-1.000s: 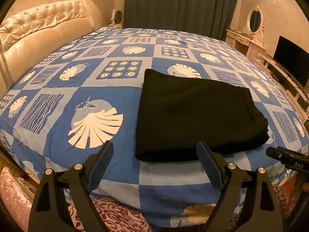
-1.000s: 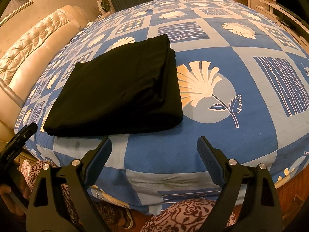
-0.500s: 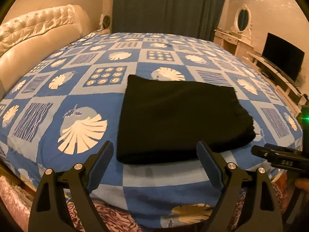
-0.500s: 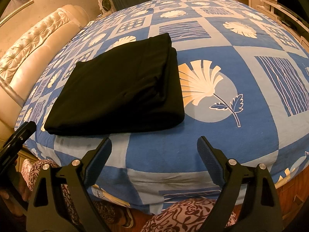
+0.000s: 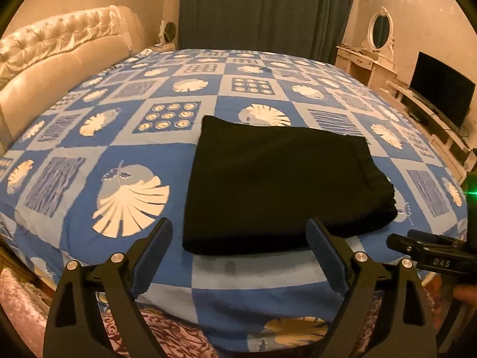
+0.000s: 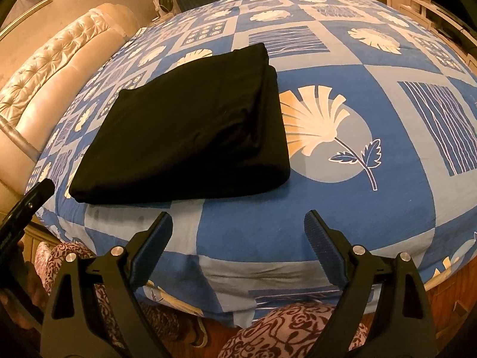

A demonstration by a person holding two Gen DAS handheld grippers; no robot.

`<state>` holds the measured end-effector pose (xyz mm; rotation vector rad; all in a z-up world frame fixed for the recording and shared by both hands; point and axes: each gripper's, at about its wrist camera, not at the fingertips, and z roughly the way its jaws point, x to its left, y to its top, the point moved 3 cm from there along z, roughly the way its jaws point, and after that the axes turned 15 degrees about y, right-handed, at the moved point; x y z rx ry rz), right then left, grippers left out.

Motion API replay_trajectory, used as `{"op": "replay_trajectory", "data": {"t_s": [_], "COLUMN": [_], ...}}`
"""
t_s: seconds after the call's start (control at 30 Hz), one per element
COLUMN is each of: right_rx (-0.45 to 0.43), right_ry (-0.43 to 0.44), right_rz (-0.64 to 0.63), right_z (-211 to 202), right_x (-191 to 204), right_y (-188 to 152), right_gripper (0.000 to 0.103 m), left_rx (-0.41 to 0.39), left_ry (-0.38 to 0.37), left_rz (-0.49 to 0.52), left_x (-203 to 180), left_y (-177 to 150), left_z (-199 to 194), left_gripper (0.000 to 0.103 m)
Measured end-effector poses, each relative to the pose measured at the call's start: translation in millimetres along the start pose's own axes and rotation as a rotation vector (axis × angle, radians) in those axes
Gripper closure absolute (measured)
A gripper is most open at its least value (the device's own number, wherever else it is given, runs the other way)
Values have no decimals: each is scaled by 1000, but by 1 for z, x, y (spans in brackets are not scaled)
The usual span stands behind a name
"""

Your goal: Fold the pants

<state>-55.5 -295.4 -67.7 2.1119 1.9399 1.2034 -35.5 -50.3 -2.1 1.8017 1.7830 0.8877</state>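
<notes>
Backing off, both wide-open grippers (image 5: 239, 243) (image 6: 238, 235) leave folded pants (image 5: 277, 188) lying smaller.

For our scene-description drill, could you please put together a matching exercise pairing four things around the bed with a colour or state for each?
Things:
1. pants
2. bedspread
3. headboard
4. left gripper

Descriptions:
A. cream, tufted
B. open, holding nothing
C. black, folded into a flat rectangle
D. blue and white patchwork with shell prints

Pairs: 1-C, 2-D, 3-A, 4-B
</notes>
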Motion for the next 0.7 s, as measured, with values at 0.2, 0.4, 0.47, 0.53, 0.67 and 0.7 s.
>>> {"op": "replay_trajectory", "data": {"t_s": [0.2,0.4,0.47,0.53,0.67,0.7], "right_rx": [13,24,28,29,9,-3], "right_ry": [10,16,18,22,54,54], "right_rz": [18,29,31,40,71,71], "right_z": [2,3,3,1,-9,-12], "right_x": [-4,-7,-9,-10,-20,-25], "right_y": [2,2,3,3,20,27], "right_gripper": [13,13,13,13,13,13], "left_rx": [-19,43,30,31,26,22], "left_ry": [89,95,72,60,17,26], "left_rz": [13,137,136,123,151,146], "left_x": [-1,-9,-9,-5,7,13], "left_y": [-4,1,3,8,26,33], "left_z": [-2,5,6,8,24,31], "left_gripper": [13,13,13,13,13,13]}}
